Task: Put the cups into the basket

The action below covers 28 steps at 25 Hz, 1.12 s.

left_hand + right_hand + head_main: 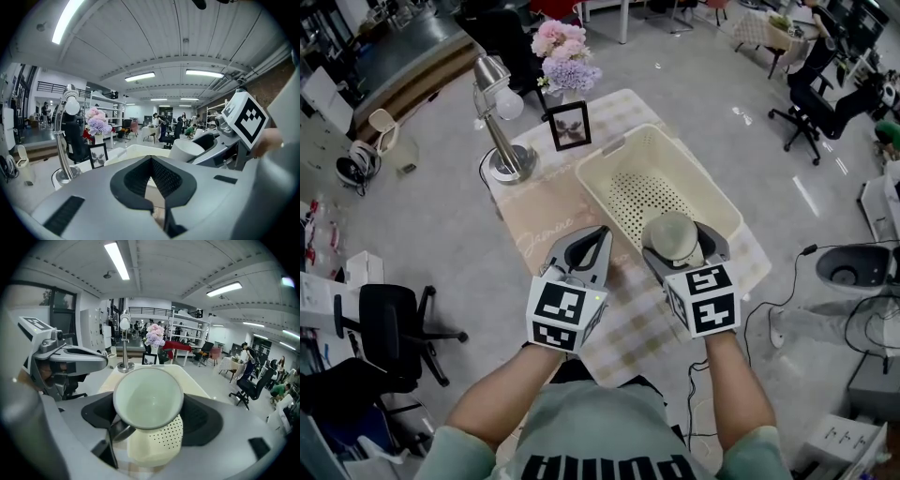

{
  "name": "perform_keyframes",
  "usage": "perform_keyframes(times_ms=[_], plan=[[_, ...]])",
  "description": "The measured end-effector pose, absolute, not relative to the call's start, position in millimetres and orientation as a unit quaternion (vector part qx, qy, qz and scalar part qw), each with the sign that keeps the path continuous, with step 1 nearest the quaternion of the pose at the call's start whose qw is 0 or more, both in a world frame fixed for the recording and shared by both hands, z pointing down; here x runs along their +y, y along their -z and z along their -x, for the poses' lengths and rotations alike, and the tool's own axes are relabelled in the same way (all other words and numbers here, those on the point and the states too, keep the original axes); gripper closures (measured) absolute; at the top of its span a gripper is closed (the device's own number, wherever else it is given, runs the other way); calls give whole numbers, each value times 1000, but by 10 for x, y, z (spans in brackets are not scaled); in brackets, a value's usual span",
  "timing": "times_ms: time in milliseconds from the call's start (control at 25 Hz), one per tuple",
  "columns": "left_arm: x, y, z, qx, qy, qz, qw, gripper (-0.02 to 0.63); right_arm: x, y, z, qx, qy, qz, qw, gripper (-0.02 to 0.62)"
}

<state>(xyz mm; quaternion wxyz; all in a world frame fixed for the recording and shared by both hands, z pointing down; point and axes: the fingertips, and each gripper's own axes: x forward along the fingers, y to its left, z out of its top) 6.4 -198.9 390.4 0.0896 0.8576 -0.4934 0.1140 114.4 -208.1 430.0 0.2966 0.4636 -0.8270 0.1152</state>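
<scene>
Pale cup (147, 397) pinched by right tool (681, 234): hollow seen there only; left tool (150, 161) closed.

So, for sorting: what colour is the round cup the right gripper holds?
Pale green round cup, shown best in the right gripper view.

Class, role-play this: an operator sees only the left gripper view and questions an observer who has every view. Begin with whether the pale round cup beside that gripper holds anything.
Operator: Is the pale round cup empty?
Observer: Yes; the right gripper view looks straight into it, nothing inside.
Operator: Anything in the cream plastic basket?
Observer: No; the head view shows only its perforated floor.
Operator: Where exactly is the cup?
Observer: Clamped in the right gripper, apparently above the basket's near end.
</scene>
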Motion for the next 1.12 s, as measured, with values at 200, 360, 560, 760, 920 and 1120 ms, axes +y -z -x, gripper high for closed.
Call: perform_keyframes(times_ms=[200, 360, 560, 760, 920, 1120], plan=[[-2226, -3908, -122, -494, -119, -856, 100, 603, -2412, -4354, -1187, -821, -118, -470, 302, 196], [-2402, -4023, -181, -492, -128, -853, 117, 603, -2707, -4470, -1262, -812, -136, -480, 302, 196], [-2591, -4174, -214, -495, -139, -847, 135, 603, -3054, -4675, -1355, -799, -153, -491, 312, 196], [-2806, -4250, -208, -502, -142, -841, 144, 603, -3369, -4924, -1411, -785, -173, -494, 331, 196], [-2942, -4266, -234, -503, -143, -839, 150, 603, -3537, -5092, -1426, -777, -180, -493, 348, 196], [-3052, -4320, -254, -503, -144, -837, 159, 603, -3704, -5338, -1416, -767, -196, -491, 362, 196]])
